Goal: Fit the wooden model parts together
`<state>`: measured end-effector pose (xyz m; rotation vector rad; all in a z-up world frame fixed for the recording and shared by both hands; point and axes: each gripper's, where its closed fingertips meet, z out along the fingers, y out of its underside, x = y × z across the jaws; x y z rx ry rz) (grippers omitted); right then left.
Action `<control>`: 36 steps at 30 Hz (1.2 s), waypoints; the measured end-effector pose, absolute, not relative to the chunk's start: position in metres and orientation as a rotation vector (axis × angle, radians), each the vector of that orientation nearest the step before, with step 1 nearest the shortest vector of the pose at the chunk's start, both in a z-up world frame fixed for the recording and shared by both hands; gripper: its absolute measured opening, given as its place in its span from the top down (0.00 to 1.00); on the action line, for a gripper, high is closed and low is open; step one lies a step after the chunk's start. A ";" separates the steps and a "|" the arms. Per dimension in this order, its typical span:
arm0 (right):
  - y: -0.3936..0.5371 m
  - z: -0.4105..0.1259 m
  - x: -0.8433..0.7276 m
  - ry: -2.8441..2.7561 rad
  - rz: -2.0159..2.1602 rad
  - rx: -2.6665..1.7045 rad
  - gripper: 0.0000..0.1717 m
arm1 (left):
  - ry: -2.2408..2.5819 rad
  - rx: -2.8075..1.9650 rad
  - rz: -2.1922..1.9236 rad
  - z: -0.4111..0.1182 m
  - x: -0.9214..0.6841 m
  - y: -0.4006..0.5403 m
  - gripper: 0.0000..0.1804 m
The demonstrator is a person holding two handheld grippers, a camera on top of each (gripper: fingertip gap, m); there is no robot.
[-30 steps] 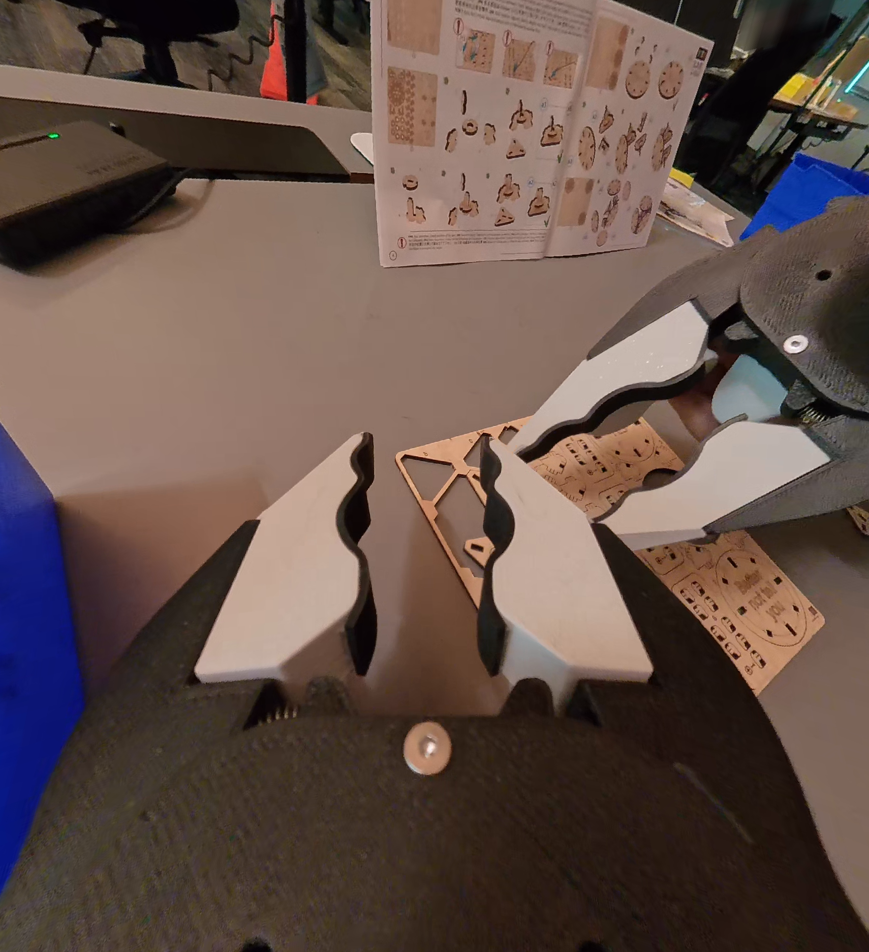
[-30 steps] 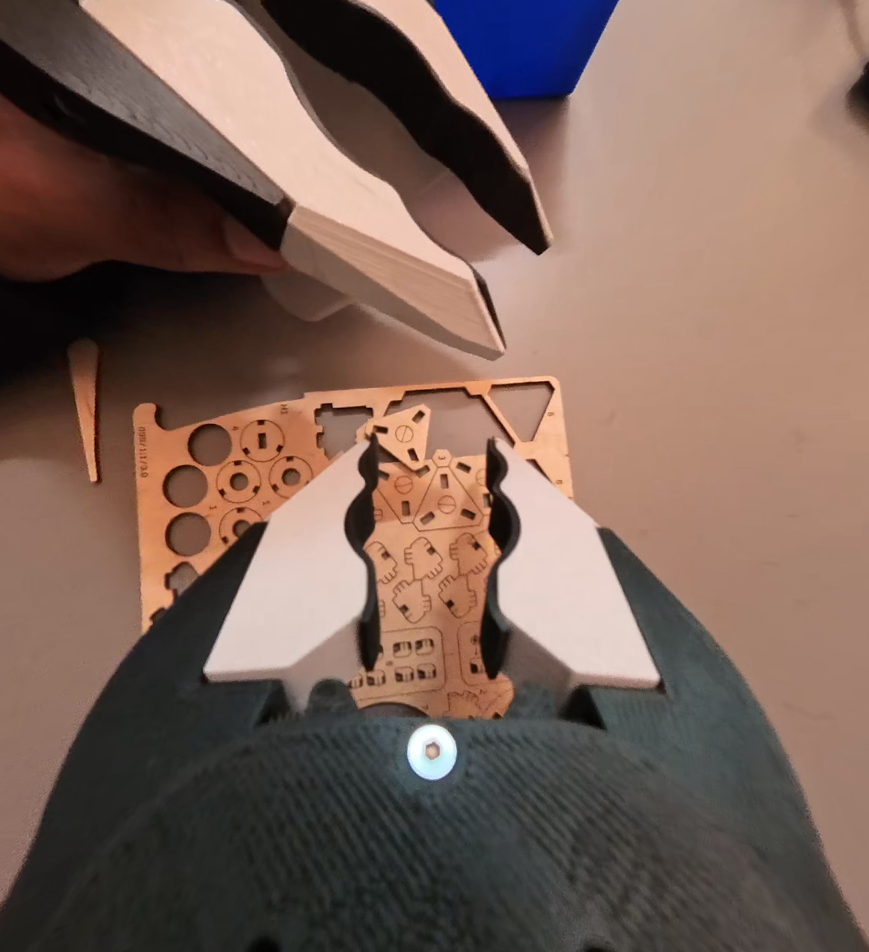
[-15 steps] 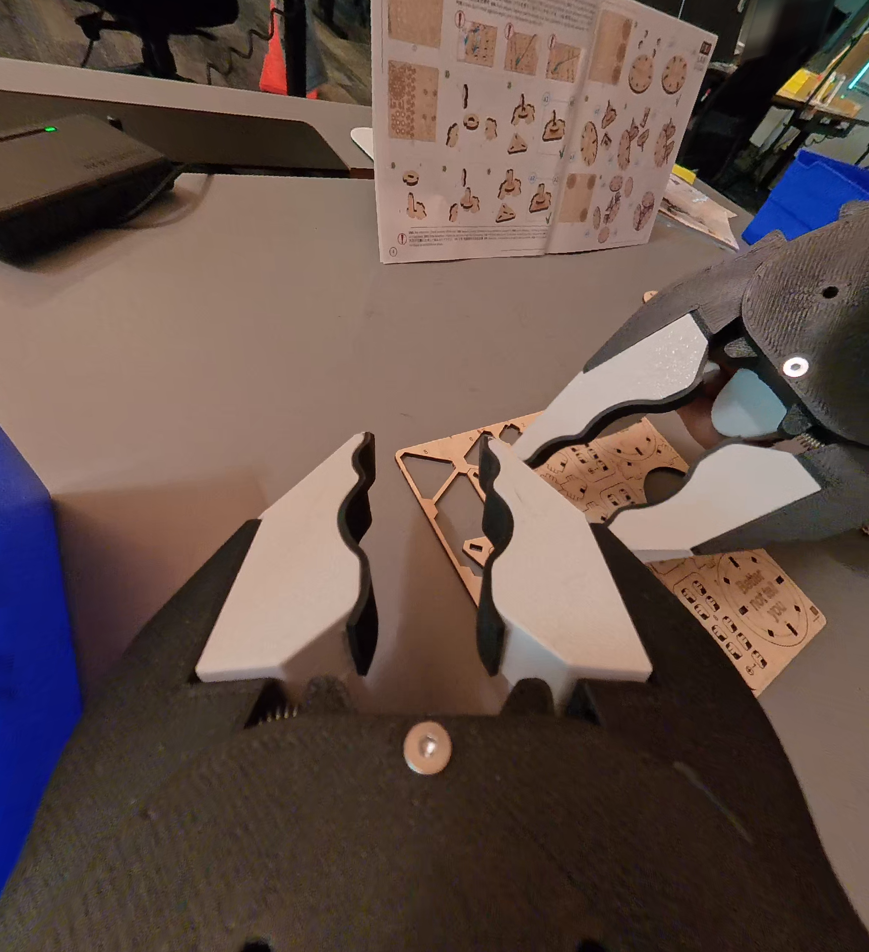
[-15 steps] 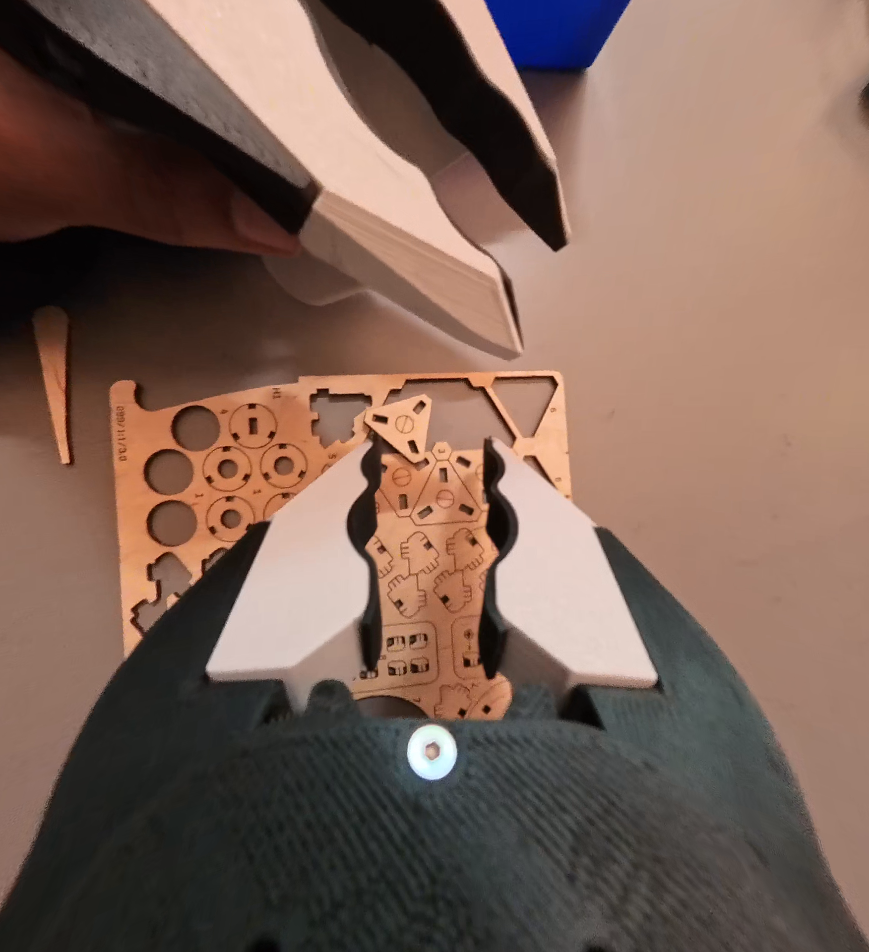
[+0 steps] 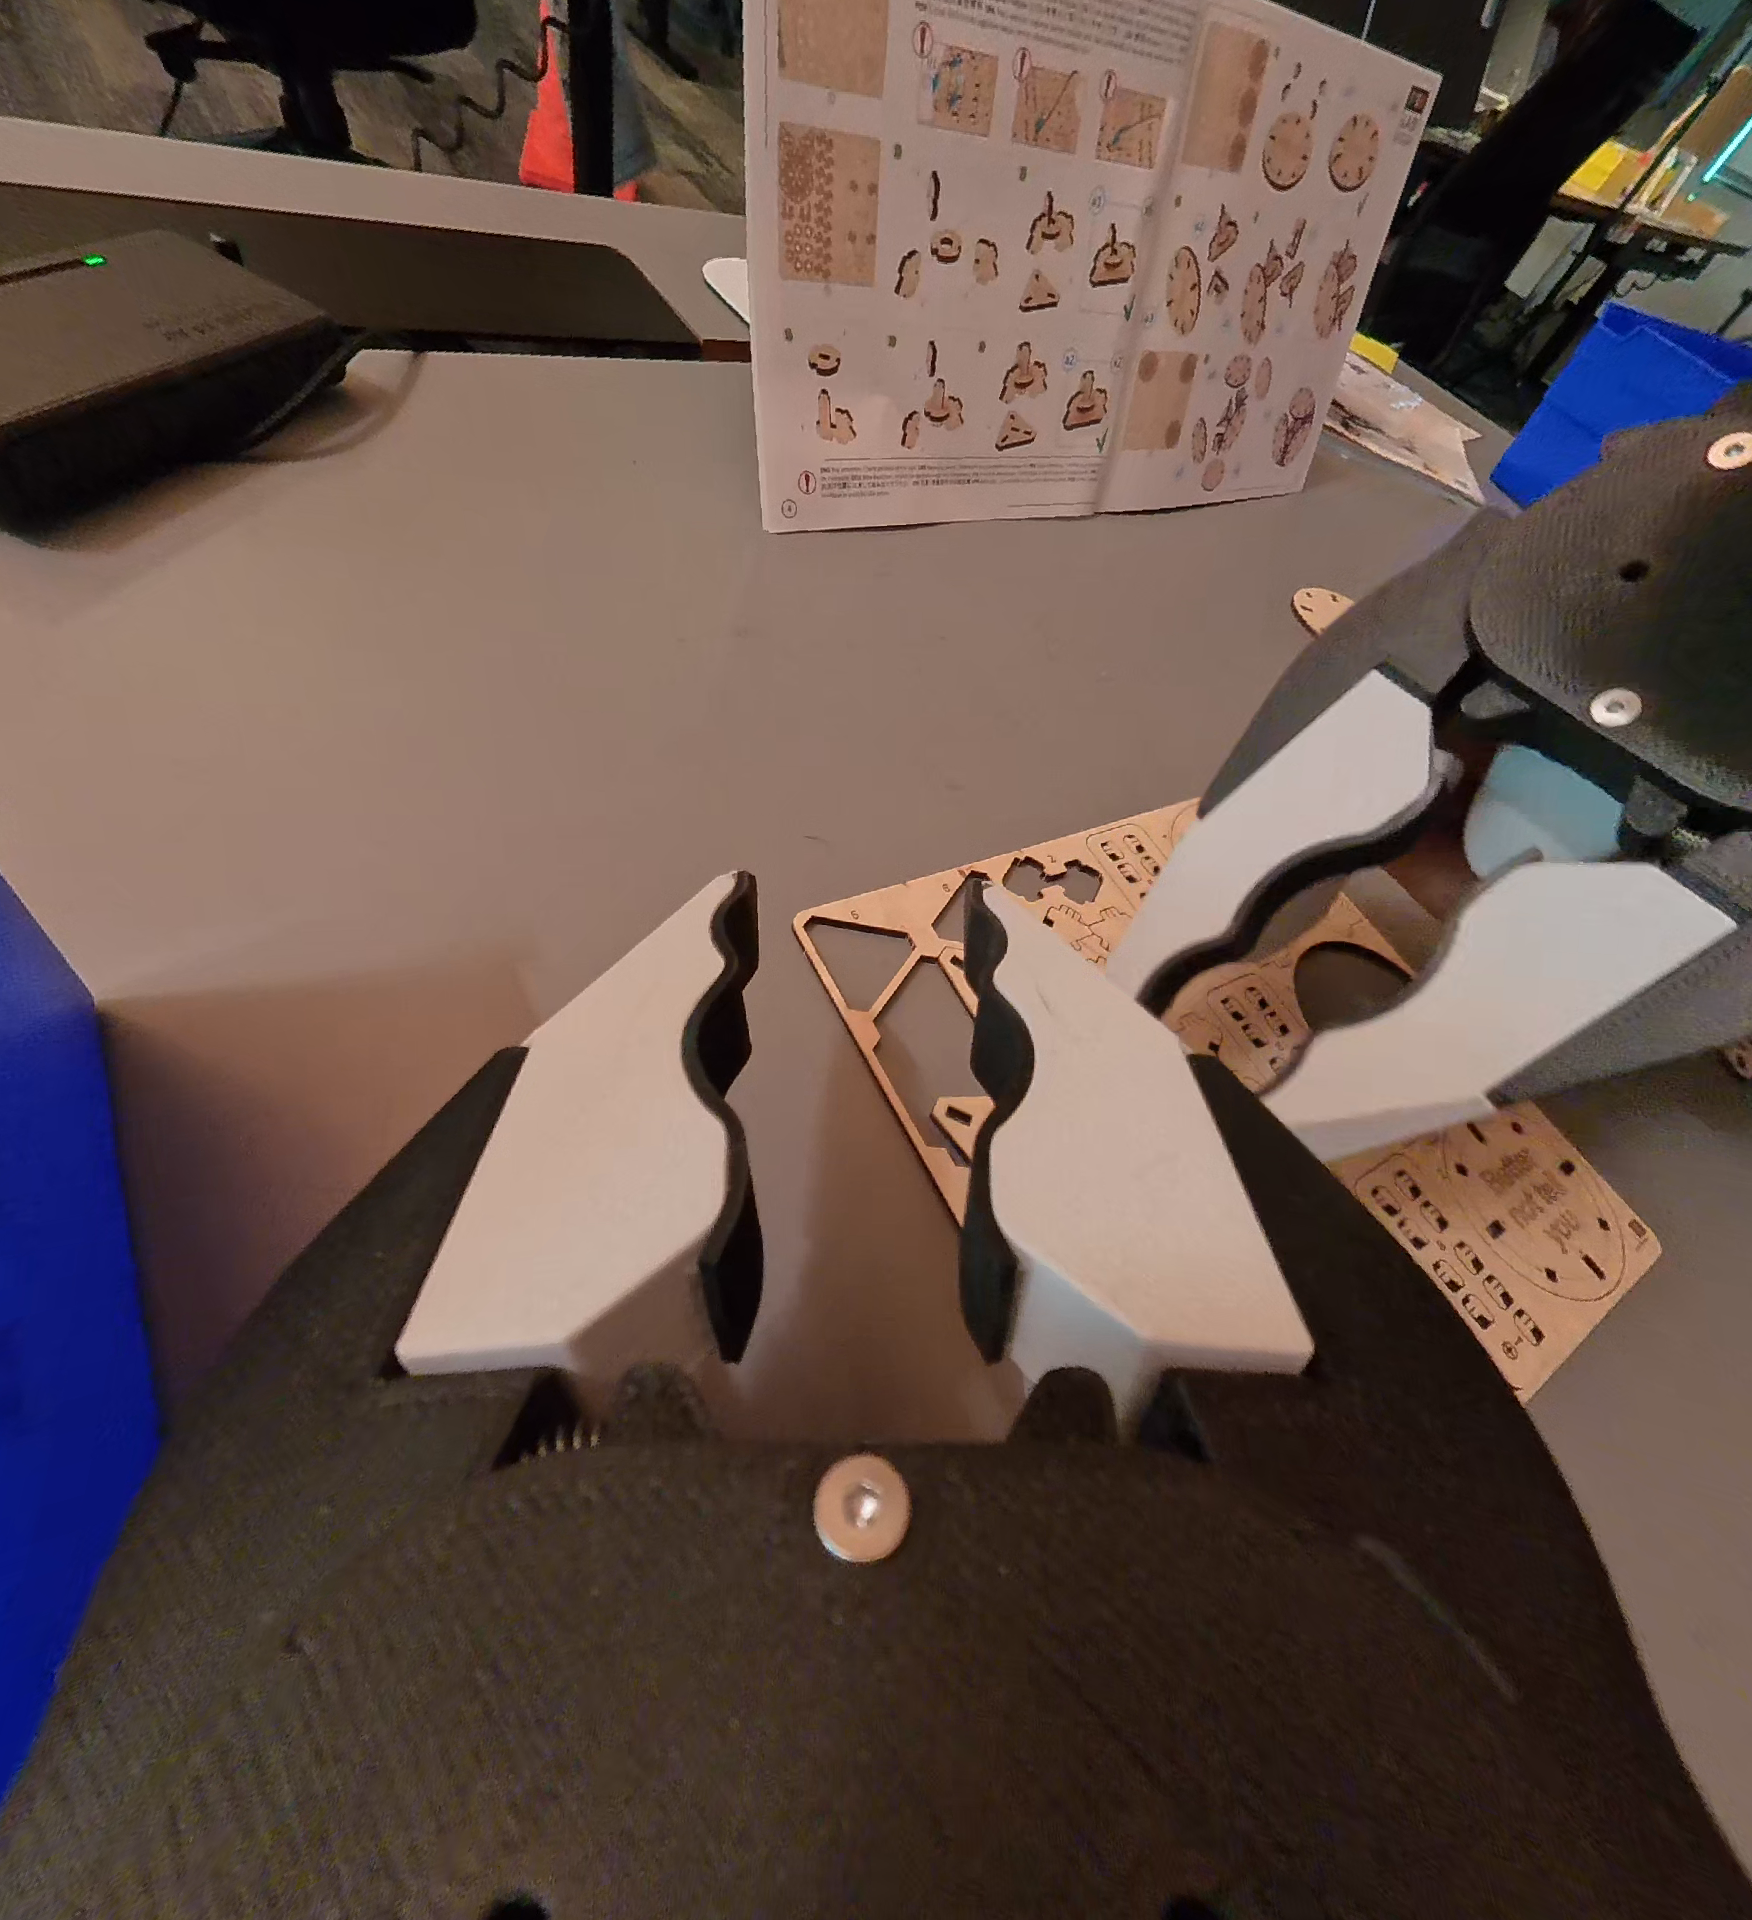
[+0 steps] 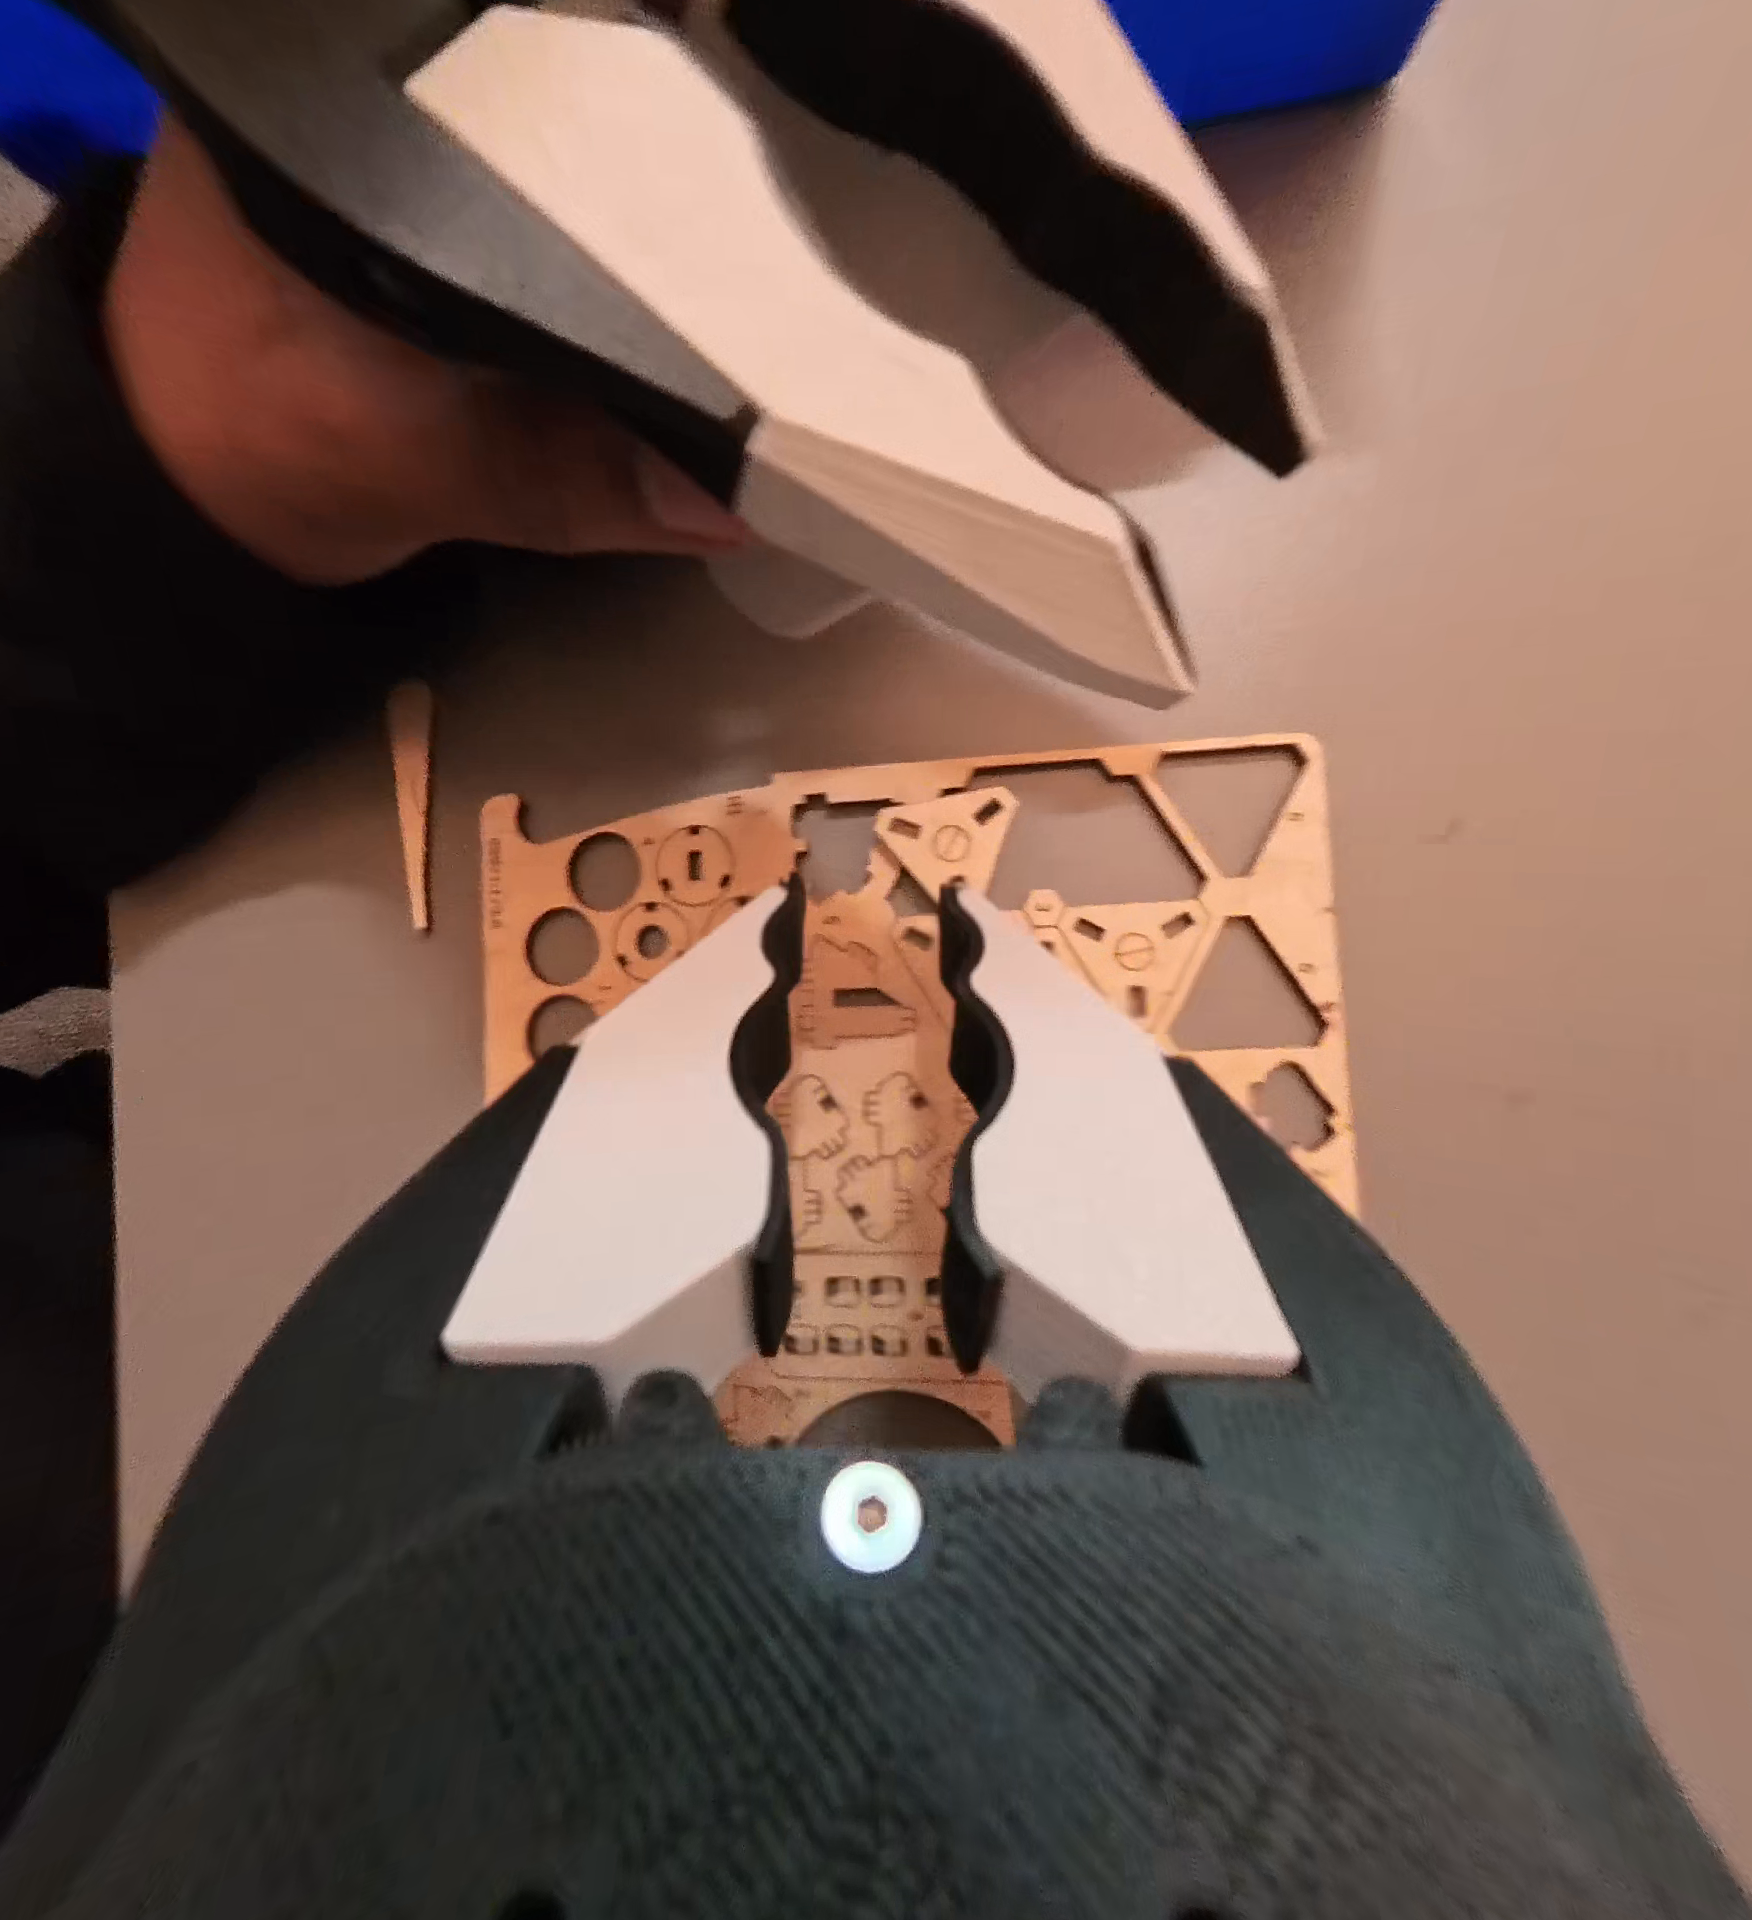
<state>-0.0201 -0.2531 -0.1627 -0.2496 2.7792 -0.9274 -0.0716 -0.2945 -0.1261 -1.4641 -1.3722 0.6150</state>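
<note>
The right gripper (image 6: 870, 894) has narrowed its jaws over the laser-cut plywood sheet (image 6: 1256, 935), empty, probably nearing a part. The left gripper (image 5: 856, 899) stays spread, empty, at 12 o'clock.

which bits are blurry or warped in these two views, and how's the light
Left wrist view: wide-angle bend at the edges, the instruction booklet leans and bows; the right gripper is slightly motion-smeared; dim, warm light with a soft shadow beside the blue bin.
Right wrist view: the left gripper up top is soft with blur; the wooden sheet is mildly blurred; no hard glare.
</note>
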 end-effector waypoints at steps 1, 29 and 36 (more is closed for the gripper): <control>-0.254 -0.163 -0.026 2.796 -0.940 -0.243 0.86 | -1.373 -1.464 0.615 -0.126 -0.072 -0.294 0.79; -0.261 -0.173 -0.011 2.536 -0.805 -1.226 0.73 | -1.375 -1.460 0.599 -0.127 -0.072 -0.293 0.79; -0.261 -0.178 -0.017 2.549 -0.716 -1.265 0.84 | -1.366 -1.464 0.597 -0.127 -0.072 -0.292 0.79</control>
